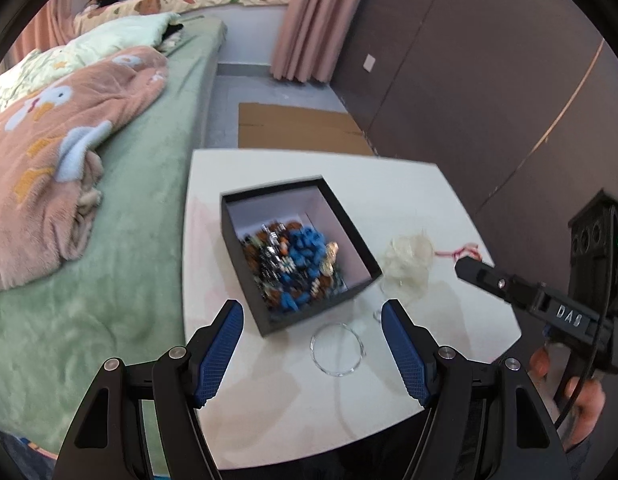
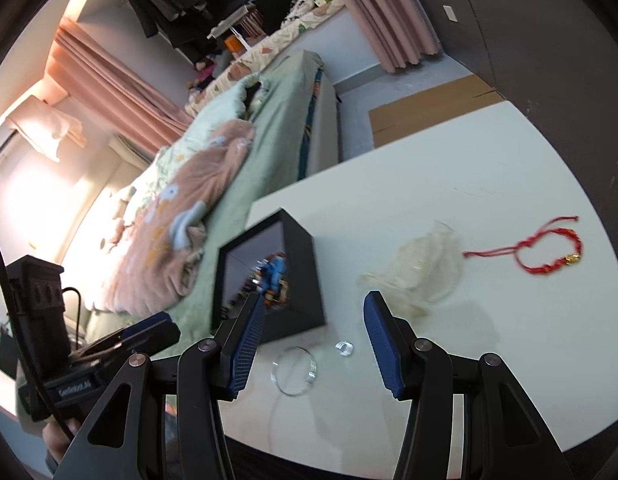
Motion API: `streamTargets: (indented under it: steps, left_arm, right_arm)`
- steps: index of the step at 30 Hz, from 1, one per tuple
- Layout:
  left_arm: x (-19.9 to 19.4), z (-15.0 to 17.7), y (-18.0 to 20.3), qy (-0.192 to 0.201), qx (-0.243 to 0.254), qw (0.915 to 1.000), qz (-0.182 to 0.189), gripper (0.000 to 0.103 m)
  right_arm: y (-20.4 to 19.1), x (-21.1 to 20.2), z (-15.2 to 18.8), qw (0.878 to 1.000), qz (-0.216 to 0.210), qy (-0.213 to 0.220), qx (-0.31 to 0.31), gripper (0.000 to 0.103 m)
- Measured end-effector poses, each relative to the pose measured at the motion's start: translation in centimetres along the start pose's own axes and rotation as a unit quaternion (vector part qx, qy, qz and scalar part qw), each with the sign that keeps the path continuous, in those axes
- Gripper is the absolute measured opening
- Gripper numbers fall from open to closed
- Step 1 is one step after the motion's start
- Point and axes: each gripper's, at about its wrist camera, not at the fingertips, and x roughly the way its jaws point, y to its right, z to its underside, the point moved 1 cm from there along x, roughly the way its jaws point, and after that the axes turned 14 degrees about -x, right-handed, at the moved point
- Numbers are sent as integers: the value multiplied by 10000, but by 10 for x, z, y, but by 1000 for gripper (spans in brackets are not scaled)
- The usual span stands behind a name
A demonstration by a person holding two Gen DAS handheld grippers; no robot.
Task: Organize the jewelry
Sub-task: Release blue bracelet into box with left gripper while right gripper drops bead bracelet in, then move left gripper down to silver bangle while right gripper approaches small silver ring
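A black open box [image 1: 351, 232] holding blue, brown and silver bead jewelry [image 1: 297, 264] sits on the white table [image 1: 429, 188]; it also shows in the right wrist view [image 2: 305, 264]. A clear bangle [image 1: 337, 349] [image 2: 295, 370] and a small clear ring [image 2: 345, 348] lie in front of the box. A sheer pouch [image 1: 409, 260] [image 2: 421, 276] lies to its right, and a red cord bracelet [image 2: 549, 256] lies beyond that. My left gripper [image 1: 313, 320] is open above the bangle. My right gripper [image 2: 315, 312] is open above the bangle and ring; it also shows in the left wrist view [image 1: 469, 268].
A bed with a green sheet [image 1: 149, 184] and a pink blanket [image 1: 57, 136] stands close to the table's left. Flat cardboard [image 1: 301, 128] lies on the floor behind the table. A dark wall [image 1: 489, 72] runs along the right.
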Motion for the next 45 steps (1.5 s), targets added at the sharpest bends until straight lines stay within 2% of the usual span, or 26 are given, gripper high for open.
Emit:
streamTargets:
  steps: [5,8,13,19,21,28,31,33,37,45]
  left_arm:
    - [19,17,14,-210,194,9995,-149,72]
    - [40,25,18,-522,284,9977,-336,72]
    - [61,31,16,-679,113,9964,-488,72]
    - [77,37,27,-598,257,9945,-819,73]
    - [83,39,31,-521,366,9920,-1086,72]
    - [96,46,30,-562,416,9880,-1380,72]
    - [95,50,33,-425,533,9866,-1480,70]
    - [93,50,35,-364,562,9868,-1471,51]
    - [90,45,32,-501,442,9888,-1331,51]
    - [62,37,26,-310,378,9928,-1090,51]
  right_arm:
    - [19,-2,11,9995,103,-291,23,52]
    - [29,-5,17,9988,194,-445,-38,52]
    - [42,-17,25,9980,300,-521,-191,52]
    - [60,-26,31,9979,303,-567,-89,52]
    - [63,-28,31,9981,264,-548,-44,52]
    - [59,-25,32,9979,186,-618,-72,52]
    - [52,-18,32,9968,203,-749,-207,52]
    - [46,-11,32,9955,246,-862,-316,52]
    - [32,2,32,9937,249,-990,-471,52]
    - [8,30,31,9895,152,-1269,-671,52]
